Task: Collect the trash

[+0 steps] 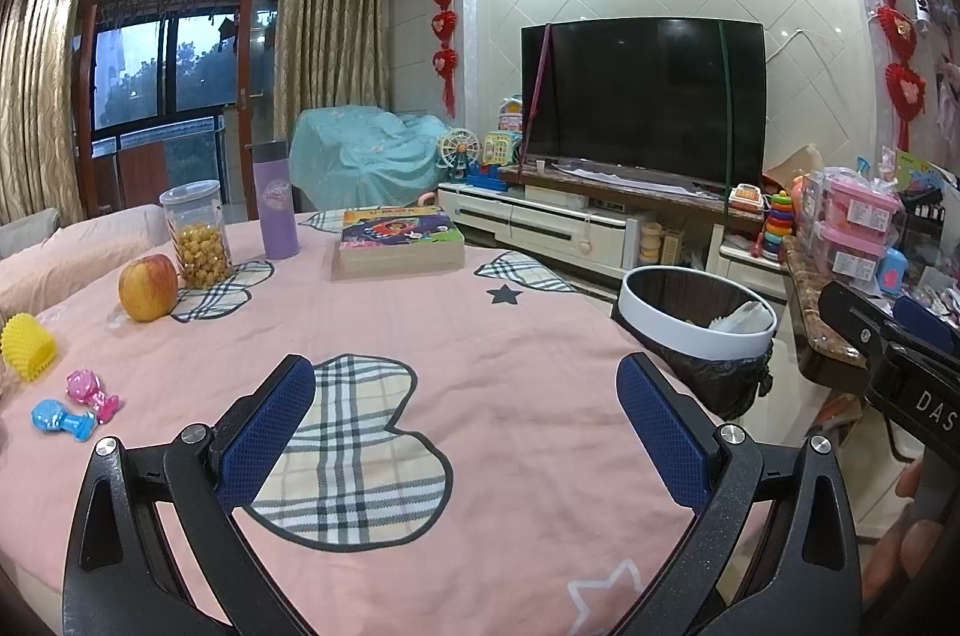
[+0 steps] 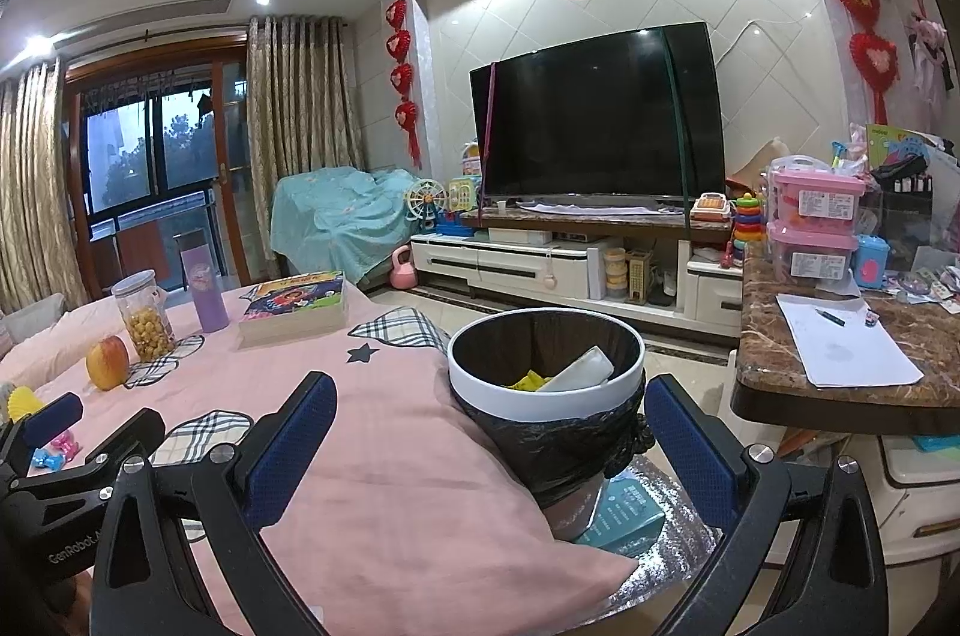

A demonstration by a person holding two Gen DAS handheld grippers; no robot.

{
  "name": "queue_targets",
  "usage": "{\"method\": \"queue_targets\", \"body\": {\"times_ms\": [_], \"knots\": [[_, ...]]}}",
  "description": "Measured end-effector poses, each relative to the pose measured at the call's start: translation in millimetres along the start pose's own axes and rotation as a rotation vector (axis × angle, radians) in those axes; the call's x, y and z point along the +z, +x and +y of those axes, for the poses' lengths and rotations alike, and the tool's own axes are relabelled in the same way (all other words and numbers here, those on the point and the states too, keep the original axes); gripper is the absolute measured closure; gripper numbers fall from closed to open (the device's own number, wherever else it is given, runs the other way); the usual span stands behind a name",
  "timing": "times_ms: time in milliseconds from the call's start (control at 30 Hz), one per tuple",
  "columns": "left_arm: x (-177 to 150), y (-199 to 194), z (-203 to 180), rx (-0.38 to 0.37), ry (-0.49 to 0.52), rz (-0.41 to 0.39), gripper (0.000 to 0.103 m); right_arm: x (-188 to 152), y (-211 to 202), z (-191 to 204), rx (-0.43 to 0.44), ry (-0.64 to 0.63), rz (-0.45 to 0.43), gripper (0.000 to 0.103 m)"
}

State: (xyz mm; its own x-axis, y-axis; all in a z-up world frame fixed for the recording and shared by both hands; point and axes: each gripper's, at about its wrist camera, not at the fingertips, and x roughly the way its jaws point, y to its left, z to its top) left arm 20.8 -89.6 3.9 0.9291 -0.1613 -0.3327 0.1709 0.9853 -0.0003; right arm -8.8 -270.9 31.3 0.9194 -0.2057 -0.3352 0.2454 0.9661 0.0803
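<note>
Trash bin (bagged), right gripper empty

Upright bin (white, yellow trash inside)

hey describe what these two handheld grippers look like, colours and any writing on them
Both the left gripper and the right gripper share one design: black speckled plastic frames with triangular cut-outs, silver round bolts at the joints, and flat fingers faced with textured blue pads. White lettering reads "GenRobot" on one body; the other's is cut off.
</note>
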Motion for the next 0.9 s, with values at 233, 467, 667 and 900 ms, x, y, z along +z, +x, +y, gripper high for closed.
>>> {"method": "queue_targets", "body": {"times_ms": [233,467,667,900], "knots": [[0.2,1.2,0.5,-0.002,0.002,0.004,0.0,0.6,0.9,0.3,0.004,-0.001,0.002,0.0],[0.3,2.6,1.2,-0.005,0.005,0.003,0.0,0.1,1.3,1.6,0.006,0.001,0.005,0.0],[-0.5,4.5,4.0,-0.008,0.006,0.011,0.0,-0.9,2.6,3.0,0.009,0.002,0.01,0.0],[-0.5,8.8,5.3,-0.009,0.01,0.024,0.0,-2.4,6.6,1.5,0.016,0.007,0.025,0.0]]}}
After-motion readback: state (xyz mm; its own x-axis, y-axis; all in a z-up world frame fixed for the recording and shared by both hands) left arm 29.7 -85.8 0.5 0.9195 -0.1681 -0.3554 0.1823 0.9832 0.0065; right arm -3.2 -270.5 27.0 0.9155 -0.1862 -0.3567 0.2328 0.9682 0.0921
